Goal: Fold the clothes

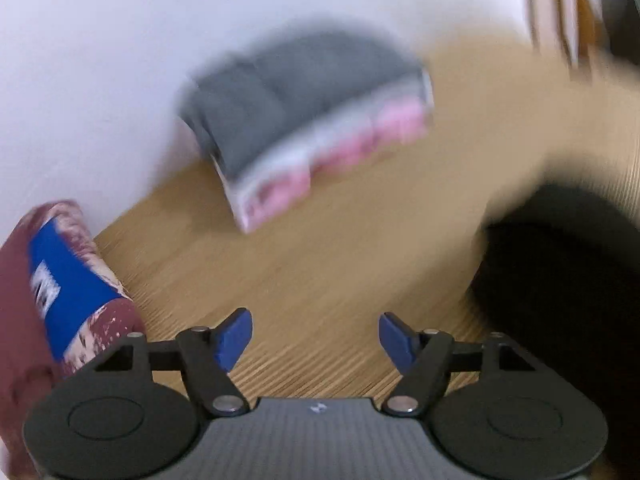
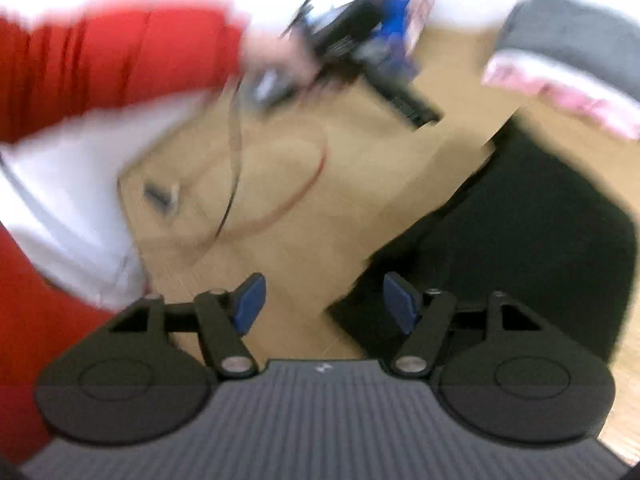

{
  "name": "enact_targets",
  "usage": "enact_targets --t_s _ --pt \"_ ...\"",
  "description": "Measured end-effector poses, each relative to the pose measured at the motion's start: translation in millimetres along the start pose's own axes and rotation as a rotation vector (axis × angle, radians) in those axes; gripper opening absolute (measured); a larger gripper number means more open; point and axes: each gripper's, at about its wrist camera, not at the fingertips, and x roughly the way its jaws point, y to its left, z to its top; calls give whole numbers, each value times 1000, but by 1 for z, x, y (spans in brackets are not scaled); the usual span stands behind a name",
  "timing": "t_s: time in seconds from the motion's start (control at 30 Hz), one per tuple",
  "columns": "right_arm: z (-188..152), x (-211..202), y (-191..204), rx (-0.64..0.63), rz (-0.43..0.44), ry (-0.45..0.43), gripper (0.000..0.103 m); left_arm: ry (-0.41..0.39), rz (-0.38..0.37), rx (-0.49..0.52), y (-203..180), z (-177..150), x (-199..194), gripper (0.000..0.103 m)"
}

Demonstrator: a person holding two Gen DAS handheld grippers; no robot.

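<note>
Blur affects both wrist views, so edges and fabric boundaries read poorly. The left gripper (image 1: 316, 338) stands with its jaws well apart and nothing between its blue pads (image 1: 234, 338); only bare wooden table (image 1: 320, 264) shows in the gap. The right gripper (image 2: 324, 302) is likewise spread and holds nothing, its gap spanning the line where the table meets the black garment (image 2: 512, 240).

Location of the task items: the black garment lies flat on the table, directly ahead of the right gripper and at the right edge of the left wrist view. A folded stack, grey cloth (image 1: 296, 96) on top of pink-and-white cloth (image 1: 340, 152), sits farther back on the table. A maroon item with a blue patch (image 1: 68, 284) lies at the left edge (whether it is folded cannot be told).

Risks from this position:

- The black garment shows little contrast. A pad could close on one layer only, or on a point away from the corner, giving a skewed fold.
- The red sleeve (image 2: 112, 56) and thin cables (image 2: 236, 152) hang over the table. A cable could drag across the cloth or catch a finger.
- The folded stack lies near the black garment. A sweeping fold could nudge it and undo it.
- Grasping at speed risks pinching the table rather than fabric.
</note>
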Motion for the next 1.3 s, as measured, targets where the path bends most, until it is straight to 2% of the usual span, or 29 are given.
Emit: enact_targets --t_s 0.07,0.1,0.13,0.2,0.27,0.3,0.4,0.5,0.57,0.63,0.67,0.7,0.8,0.83,0.93,1.03,1.17,1.3 --pt "-6 -29 -30 38 -50 -108 67 -92 -94 -111 -25 12 -40 83" --pt "-12 -38 -55 85 -55 -132 67 -114 -146 -149 -42 17 -56 84" --pt "-21 -47 -85 158 -55 -146 67 -103 -182 -160 -64 20 -65 81" --pt "-38 -58 -151 327 -53 -152 63 -69 -207 -174 -114 20 -75 74" --pt "-43 -59 -190 371 -45 -146 62 -23 -206 -202 -153 18 -69 72" --pt "-35 -56 -200 336 -43 -141 62 6 -183 -211 -167 12 -61 72" --pt "2 -34 -208 239 -4 -190 62 157 -77 -295 -187 -8 -26 70" --pt "46 15 -192 90 86 -146 62 260 -18 -363 -183 -40 -12 67" --pt "63 54 -174 -9 125 -54 60 277 31 -331 -187 -55 -13 68" --pt "64 104 -164 -49 92 108 60 289 77 -306 -191 -64 -15 75" --pt "62 118 -166 -21 80 122 66 296 95 -309 -191 -67 -15 78" --pt "60 130 -167 2 74 135 66 293 105 -321 -189 -69 -14 81" --pt "71 128 -166 9 75 174 66 285 81 -339 -182 -69 -14 80" --pt "70 120 -172 29 71 160 67 281 79 -347 -180 -70 -18 81" --pt "62 91 -199 125 27 60 68 287 99 -374 -182 -76 -23 81" --pt "48 61 -233 229 -36 -54 71 316 116 -317 -191 -80 -23 84" --pt "37 79 -249 136 14 54 71 364 114 -301 -191 -74 -14 89" --pt "31 80 -262 254 93 66 71 370 79 -277 -190 -77 -17 91"
